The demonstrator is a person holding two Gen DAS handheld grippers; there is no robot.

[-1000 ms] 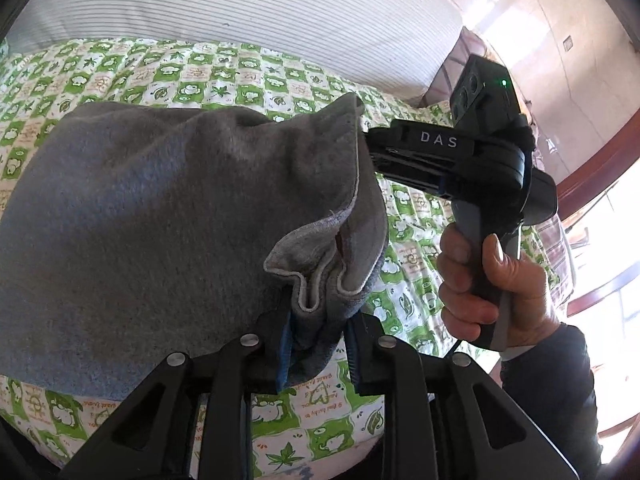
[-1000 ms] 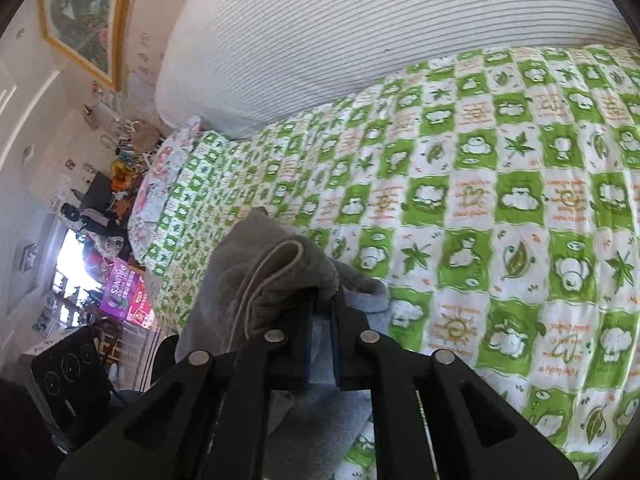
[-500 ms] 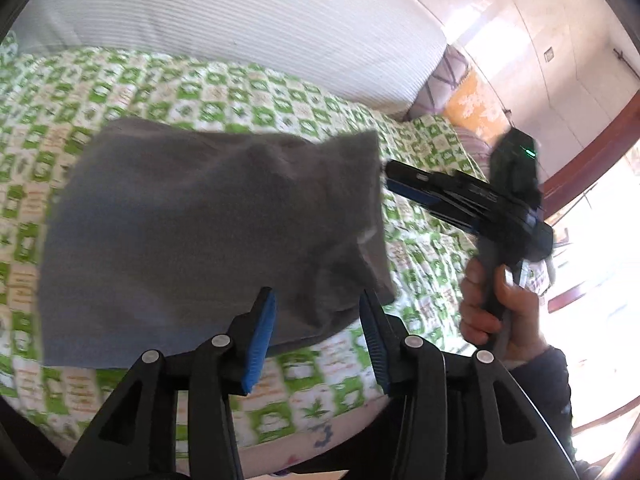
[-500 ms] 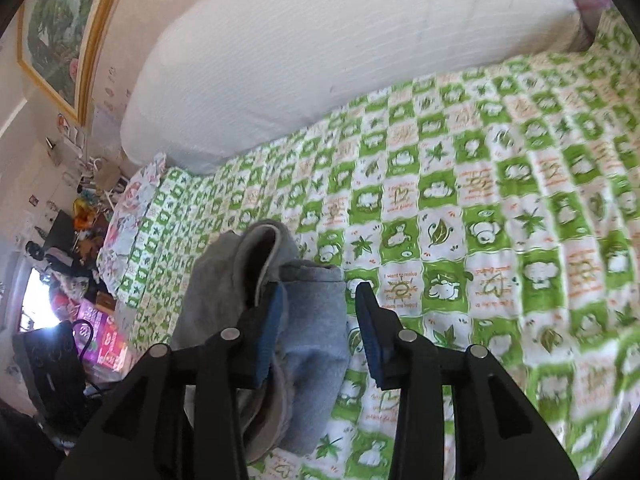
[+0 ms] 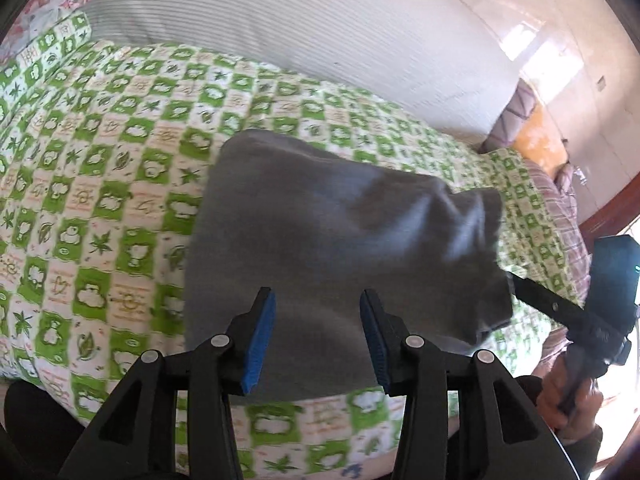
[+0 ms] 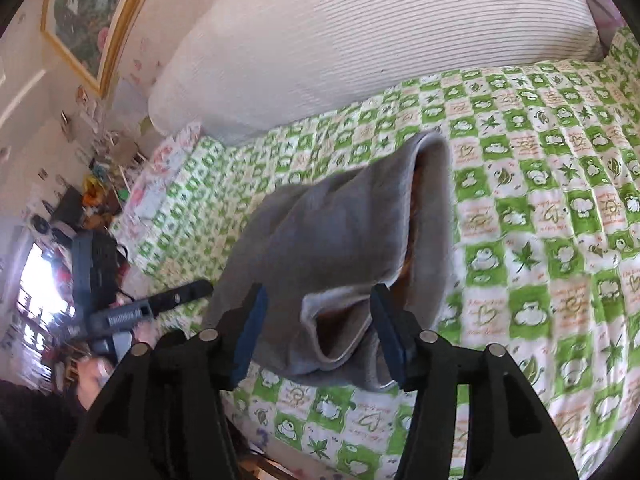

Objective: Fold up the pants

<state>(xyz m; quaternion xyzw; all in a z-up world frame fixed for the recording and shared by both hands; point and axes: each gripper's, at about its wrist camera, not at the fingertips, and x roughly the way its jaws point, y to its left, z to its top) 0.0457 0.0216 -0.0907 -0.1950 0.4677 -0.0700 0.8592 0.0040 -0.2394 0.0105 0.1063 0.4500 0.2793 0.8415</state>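
i see a bed [image 5: 100, 184] under a green-and-white checked quilt, with a long white ribbed bolster [image 6: 400, 40] behind it. a gold-framed painting [image 6: 88, 16] hangs on the pale wall, and bright daylight comes through a window [image 6: 38, 292] beside cluttered shelves.

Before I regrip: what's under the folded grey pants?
The grey pants lie on the green-checked bedspread, which shows all around them. Whatever is directly beneath the fabric is covered.

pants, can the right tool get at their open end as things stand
Probably yes: the right tool is open, its jaws having just been opening, with the pants and their open end right ahead on the bed; nothing in between.
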